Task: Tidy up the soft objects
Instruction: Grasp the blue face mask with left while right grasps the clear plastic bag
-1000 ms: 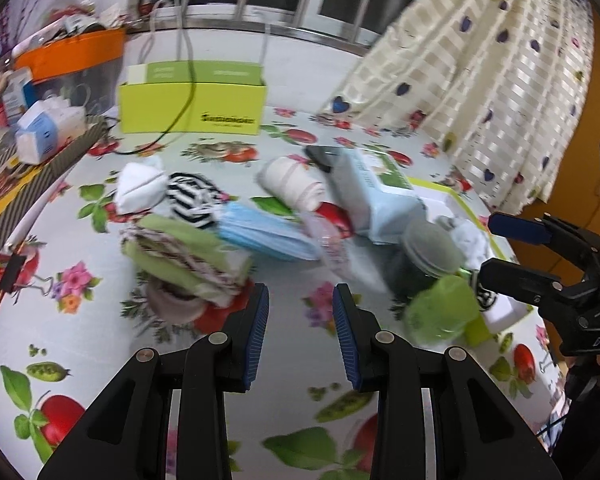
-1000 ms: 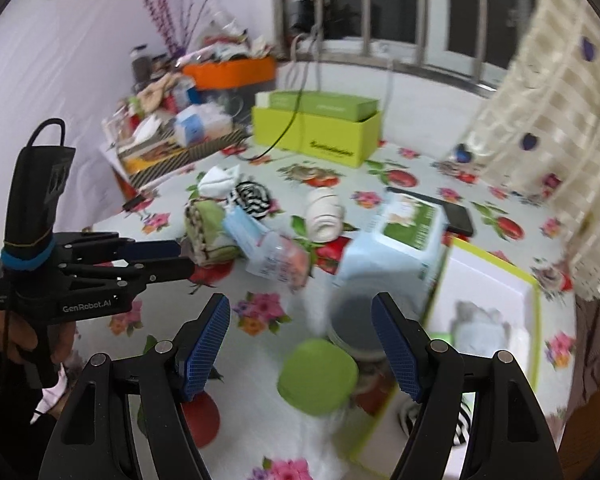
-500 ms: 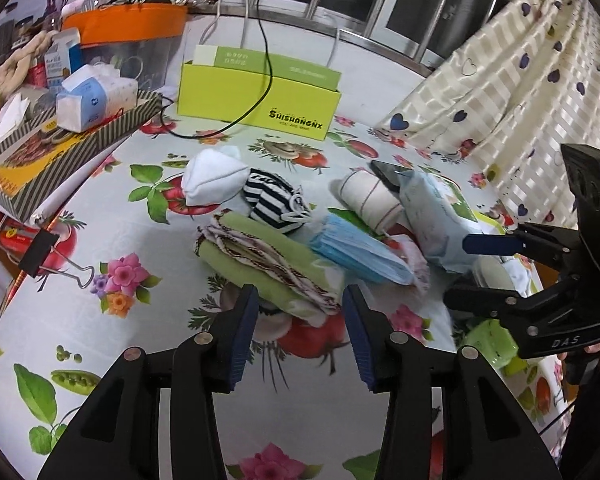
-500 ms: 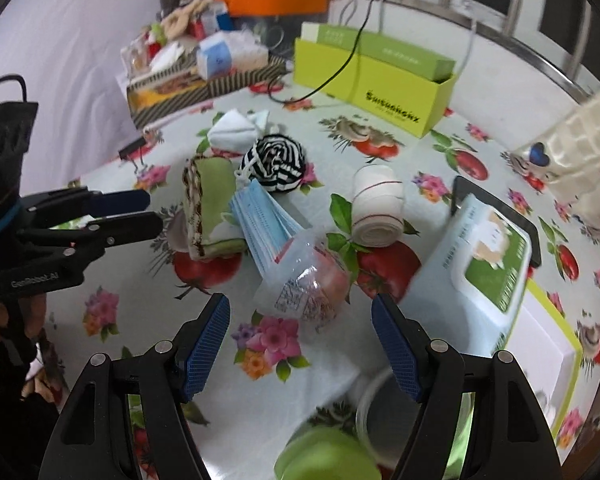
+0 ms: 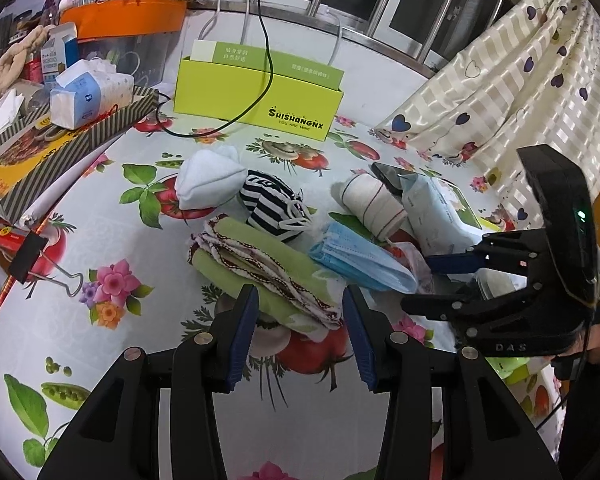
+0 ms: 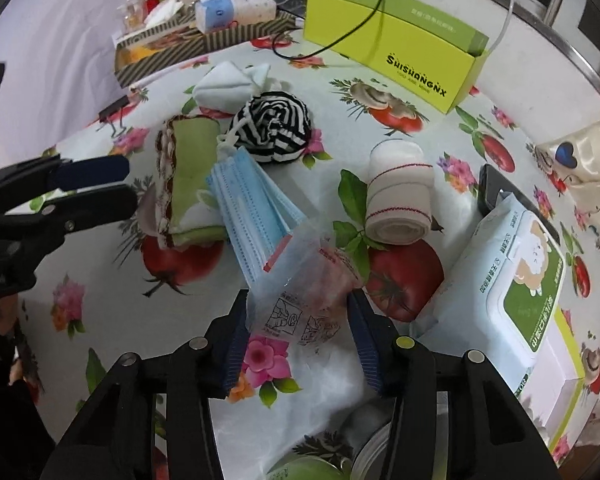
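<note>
On the flowered tablecloth lie a folded green cloth (image 5: pixel 259 256) (image 6: pixel 191 168), a stack of blue face masks (image 5: pixel 360 260) (image 6: pixel 251 208), a striped sock ball (image 5: pixel 271 204), a white cloth bundle (image 5: pixel 207 184) and a bandage roll (image 6: pixel 400 196). My left gripper (image 5: pixel 300 336) (image 6: pixel 123 184) is open, with the cloth's near end between its jaws. My right gripper (image 6: pixel 300 340) (image 5: pixel 432 284) points steeply down, and its jaws are closing. A clear plastic bag (image 6: pixel 300 300) sits between them, and both pads touch its sides.
A wet-wipes pack (image 6: pixel 520 272) and a phone (image 6: pixel 496 188) lie to the right, by a white-and-lime box (image 6: pixel 556 360). At the back stand a lime carton (image 5: pixel 255 96) and a striped tray (image 5: pixel 59 144) with tissues. A binder clip (image 5: pixel 31 256) is on the left and a curtain (image 5: pixel 500 92) on the right.
My left gripper moved up to the green cloth and widened its jaws. My right gripper came down over the plastic bag and its jaws narrowed from wide open onto it.
</note>
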The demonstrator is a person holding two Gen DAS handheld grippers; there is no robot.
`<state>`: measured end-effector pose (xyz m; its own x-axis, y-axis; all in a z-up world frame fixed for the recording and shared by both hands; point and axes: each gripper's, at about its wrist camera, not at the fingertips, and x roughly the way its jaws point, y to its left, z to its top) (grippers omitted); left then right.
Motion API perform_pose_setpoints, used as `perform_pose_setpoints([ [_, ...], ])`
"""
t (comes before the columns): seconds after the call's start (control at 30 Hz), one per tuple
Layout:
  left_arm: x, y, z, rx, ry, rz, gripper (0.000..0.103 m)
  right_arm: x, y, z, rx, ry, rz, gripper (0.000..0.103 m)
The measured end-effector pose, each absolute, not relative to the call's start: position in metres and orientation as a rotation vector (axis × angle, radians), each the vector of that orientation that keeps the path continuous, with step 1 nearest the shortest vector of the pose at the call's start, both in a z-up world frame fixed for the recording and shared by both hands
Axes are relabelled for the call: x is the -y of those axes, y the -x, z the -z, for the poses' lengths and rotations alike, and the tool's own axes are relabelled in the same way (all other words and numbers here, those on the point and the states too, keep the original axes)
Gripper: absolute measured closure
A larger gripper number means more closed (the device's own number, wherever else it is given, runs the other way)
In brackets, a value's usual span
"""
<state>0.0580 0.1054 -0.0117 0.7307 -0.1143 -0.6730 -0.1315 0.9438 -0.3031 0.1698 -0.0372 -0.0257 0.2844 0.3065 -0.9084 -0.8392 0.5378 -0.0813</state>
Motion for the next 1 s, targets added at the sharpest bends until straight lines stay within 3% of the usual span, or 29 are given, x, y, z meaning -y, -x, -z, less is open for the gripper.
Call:
perform_pose_setpoints([
  [0.27,-0.097,-0.062,0.010,-0.753,0.342,0.016,0.058,0.042,-0.150,0.022,-0.972,0.651,-0.871,0.086],
  [1.0,-0.061,-0.121,0.022,-0.806,0.276,0.036,0.058,0.090,-0.133,-0.022,-0.828,0.451,-0.846,0.087],
])
